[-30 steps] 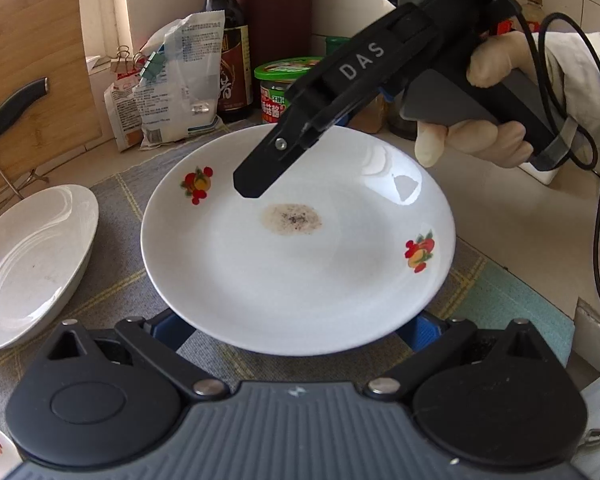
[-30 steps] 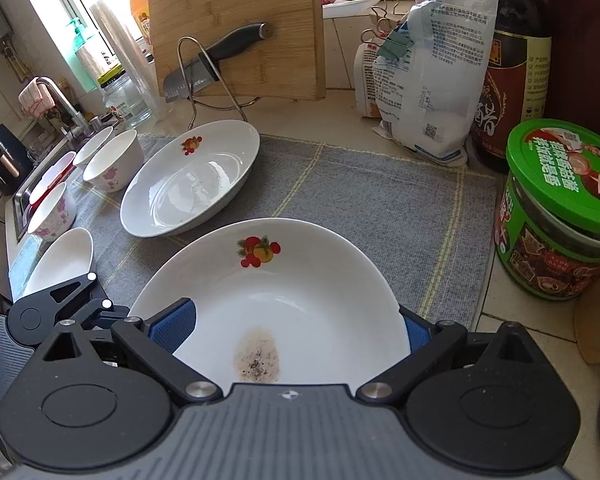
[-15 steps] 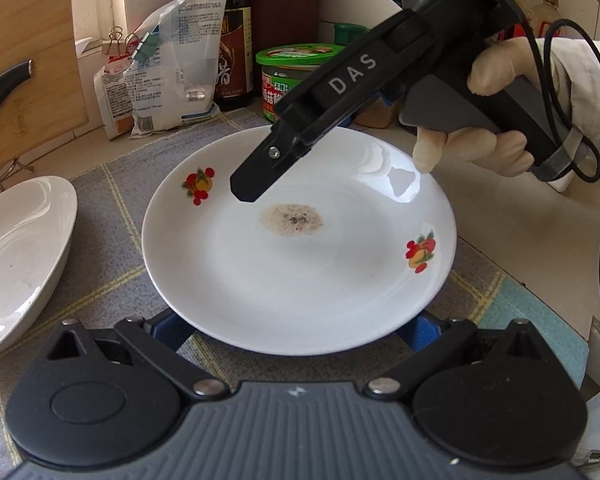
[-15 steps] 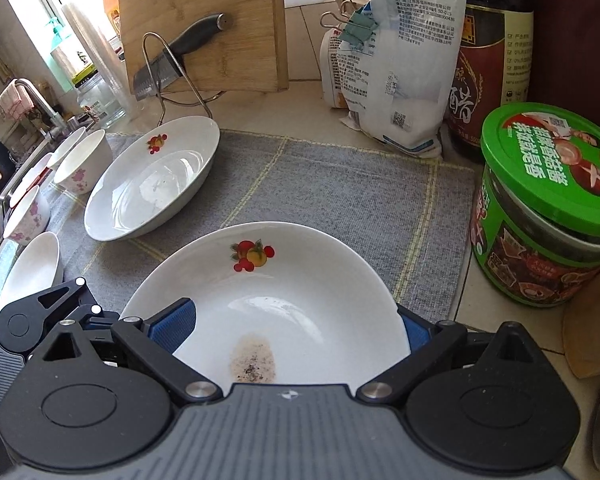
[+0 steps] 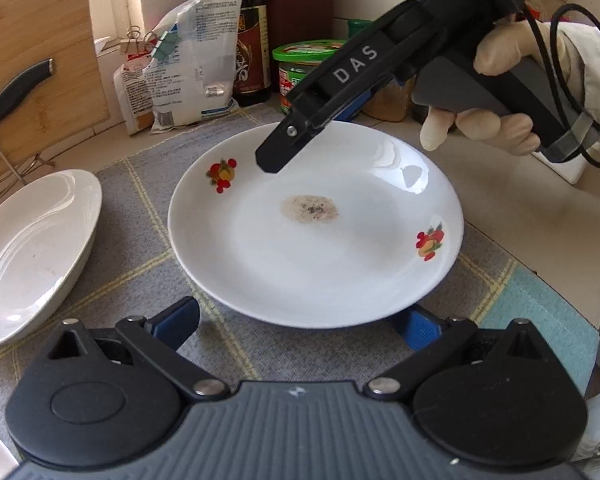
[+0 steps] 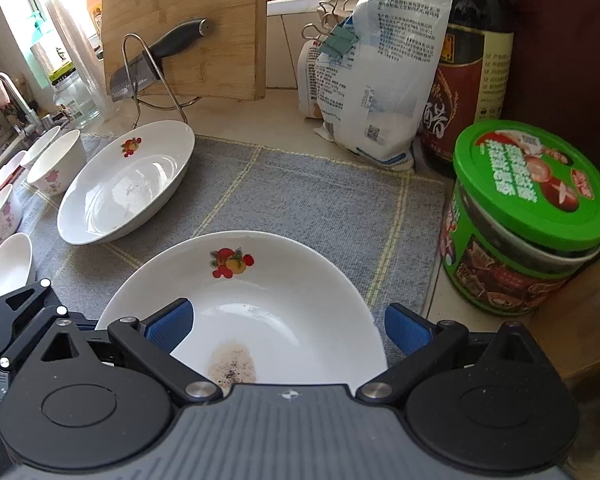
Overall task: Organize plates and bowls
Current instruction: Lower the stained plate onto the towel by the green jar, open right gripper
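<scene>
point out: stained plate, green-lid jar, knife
stained plate (image 5: 316, 248): left wrist view, bare white centre below the stain.
green-lid jar (image 6: 532, 184): right wrist view, top of the lid.
knife (image 6: 180, 38): right wrist view, black handle against the cutting board.

Plate (image 6: 284, 312) near rim hidden behind right gripper (image 6: 288, 330).

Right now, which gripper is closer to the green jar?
Right. The right gripper is over the plate, the jar just beside it. The left gripper is at the plate's opposite rim, the plate between it and the jar.
</scene>
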